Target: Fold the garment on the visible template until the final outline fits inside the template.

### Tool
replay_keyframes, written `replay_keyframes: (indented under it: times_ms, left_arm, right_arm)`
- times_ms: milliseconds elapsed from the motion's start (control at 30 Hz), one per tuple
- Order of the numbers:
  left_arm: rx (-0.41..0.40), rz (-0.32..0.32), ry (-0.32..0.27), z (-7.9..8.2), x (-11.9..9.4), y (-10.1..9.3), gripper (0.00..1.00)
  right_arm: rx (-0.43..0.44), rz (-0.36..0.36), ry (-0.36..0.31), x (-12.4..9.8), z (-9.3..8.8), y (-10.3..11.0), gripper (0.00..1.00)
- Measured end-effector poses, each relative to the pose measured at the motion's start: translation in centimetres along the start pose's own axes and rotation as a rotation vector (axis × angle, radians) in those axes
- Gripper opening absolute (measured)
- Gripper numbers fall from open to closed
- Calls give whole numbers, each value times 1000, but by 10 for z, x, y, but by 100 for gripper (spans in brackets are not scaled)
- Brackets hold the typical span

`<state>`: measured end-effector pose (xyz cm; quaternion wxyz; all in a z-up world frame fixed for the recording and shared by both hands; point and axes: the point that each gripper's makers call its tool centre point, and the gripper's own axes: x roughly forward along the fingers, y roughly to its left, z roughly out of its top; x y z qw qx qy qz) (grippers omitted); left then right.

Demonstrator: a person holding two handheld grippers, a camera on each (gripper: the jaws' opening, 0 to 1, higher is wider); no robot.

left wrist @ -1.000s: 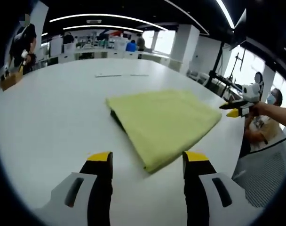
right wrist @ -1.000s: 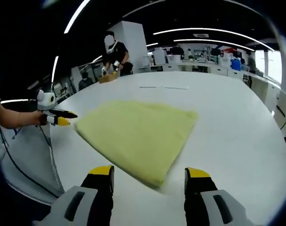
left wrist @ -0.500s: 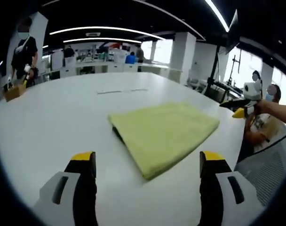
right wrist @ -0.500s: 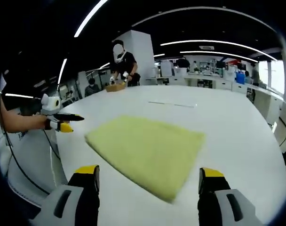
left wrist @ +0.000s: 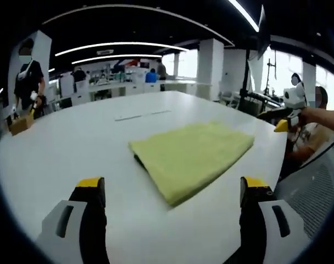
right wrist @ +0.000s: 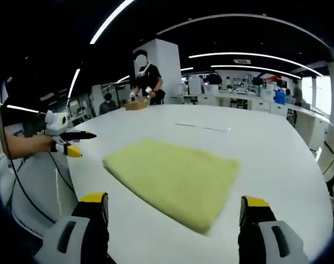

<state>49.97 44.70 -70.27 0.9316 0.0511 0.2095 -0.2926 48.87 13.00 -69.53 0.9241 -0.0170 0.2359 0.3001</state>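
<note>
A yellow-green garment [left wrist: 191, 157] lies folded into a flat rectangle on the white table [left wrist: 73, 143]; in the right gripper view the same garment [right wrist: 175, 179] lies mid-table. My left gripper [left wrist: 170, 190] hovers open in front of its near corner, holding nothing. My right gripper [right wrist: 172, 206] is open too, short of the garment's near edge. The right gripper [left wrist: 285, 118] appears at the right of the left gripper view, held by a hand off the table edge. The left gripper [right wrist: 68, 143] appears at the left of the right gripper view. I cannot make out a template outline.
A thin strip [left wrist: 142, 115] lies on the table beyond the garment. A person [left wrist: 27, 71] stands at the table's far side by a brown box [left wrist: 18, 124]. Desks and other people fill the room behind. A seated person [left wrist: 315, 132] is by the right table edge.
Both grippers have drawn back and risen from the garment, and their jaws have spread wider. The garment lies as before.
</note>
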Motion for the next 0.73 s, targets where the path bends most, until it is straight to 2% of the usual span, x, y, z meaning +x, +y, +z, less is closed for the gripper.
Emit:
replay_keyframes:
  times_ms: [267,733]
  left_arm:
    - [-45,23,-35,3,-7,0,99]
    - [-49,33,-24,-2,-14,0,98]
  right_arm:
    - [-13,-20,4,-3,-4,2,99]
    - [-18,-11,8,-2,-6,5,99]
